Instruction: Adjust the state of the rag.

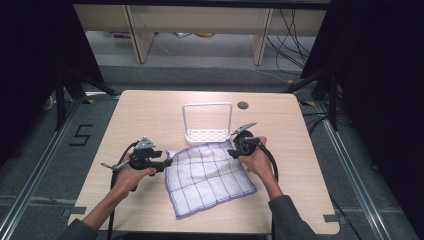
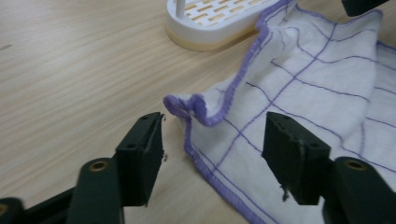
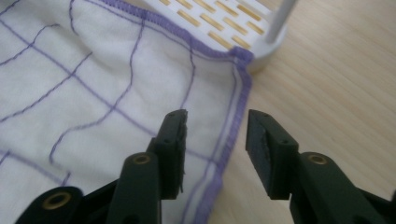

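A small white rack (image 1: 207, 134) with a slotted base and a tall hoop handle stands near the middle of the wooden table (image 1: 150, 115), and nothing sits on its slotted floor; the far edge of the cloth (image 1: 207, 176) rides up against its near side and overlaps the rim a little, as the right gripper view shows. The cloth, white with a purple grid and purple stitched hem, lies mostly flat on the near half of the table, slightly askew, with its near-left corner pointing toward the table's front edge. The left gripper (image 1: 165, 162) is held at the cloth's left corner, its jaws wide apart and gripping nothing; in the left gripper view that corner is curled up into a small fold just beyond the jaw tips, with bare wood to the left of it. The right gripper (image 1: 234, 151) is held at the cloth's far-right corner, just beside the rack, jaws parted moderately and straddling the hem, one over cloth and one over bare wood, holding nothing. Bare tabletop lies to the left, right and far side of the rack.
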A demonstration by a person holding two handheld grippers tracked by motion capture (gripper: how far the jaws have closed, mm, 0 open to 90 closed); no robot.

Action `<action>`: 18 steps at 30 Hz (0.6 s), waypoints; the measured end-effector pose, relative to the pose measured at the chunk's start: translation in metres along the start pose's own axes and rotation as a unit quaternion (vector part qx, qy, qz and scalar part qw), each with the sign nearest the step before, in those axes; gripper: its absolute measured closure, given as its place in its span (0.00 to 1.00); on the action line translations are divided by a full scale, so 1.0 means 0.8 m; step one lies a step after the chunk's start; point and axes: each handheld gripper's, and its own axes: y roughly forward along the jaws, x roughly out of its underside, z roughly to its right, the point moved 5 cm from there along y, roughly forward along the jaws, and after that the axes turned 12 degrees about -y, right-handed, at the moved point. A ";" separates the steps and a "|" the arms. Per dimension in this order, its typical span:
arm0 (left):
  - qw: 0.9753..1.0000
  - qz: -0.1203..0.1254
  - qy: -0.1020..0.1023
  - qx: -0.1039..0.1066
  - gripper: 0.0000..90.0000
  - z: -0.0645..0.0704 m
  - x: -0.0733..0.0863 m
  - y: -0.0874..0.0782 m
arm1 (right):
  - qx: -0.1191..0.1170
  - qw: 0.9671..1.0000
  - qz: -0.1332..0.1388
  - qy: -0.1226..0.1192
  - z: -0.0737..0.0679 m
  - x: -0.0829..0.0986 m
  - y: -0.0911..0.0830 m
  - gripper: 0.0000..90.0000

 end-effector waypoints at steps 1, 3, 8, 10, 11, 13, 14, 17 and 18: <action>1.000 0.002 -0.001 -0.001 0.38 0.001 0.001 -0.006 | 0.007 1.000 0.007 0.000 0.000 0.006 -0.011 0.59; 1.000 0.011 -0.005 0.006 0.37 0.009 0.006 -0.020 | 0.001 1.000 0.010 0.006 -0.003 0.017 -0.028 0.58; 0.999 0.003 0.015 0.042 0.38 0.050 0.043 -0.048 | -0.008 1.000 0.016 0.012 -0.038 0.058 -0.069 0.59; 0.998 -0.013 0.035 0.059 0.38 0.070 0.064 -0.049 | -0.012 1.000 0.017 0.015 -0.050 0.077 -0.079 0.60; 0.997 -0.027 0.047 0.061 0.39 0.076 0.073 -0.049 | -0.008 0.999 0.025 0.019 -0.055 0.085 -0.081 0.61; 0.995 -0.036 0.051 0.075 0.39 0.091 0.084 -0.047 | -0.011 0.999 0.022 0.024 -0.064 0.101 -0.085 0.61; 0.995 -0.041 0.059 0.075 0.39 0.097 0.089 -0.046 | -0.016 0.999 0.012 0.030 -0.067 0.108 -0.089 0.62; 0.994 -0.043 0.064 0.076 0.39 0.111 0.098 -0.042 | -0.007 1.000 0.007 0.027 -0.072 0.122 -0.090 0.63; 0.993 -0.050 0.076 0.076 0.39 0.112 0.100 -0.041 | -0.006 0.999 0.011 0.036 -0.076 0.125 -0.089 0.63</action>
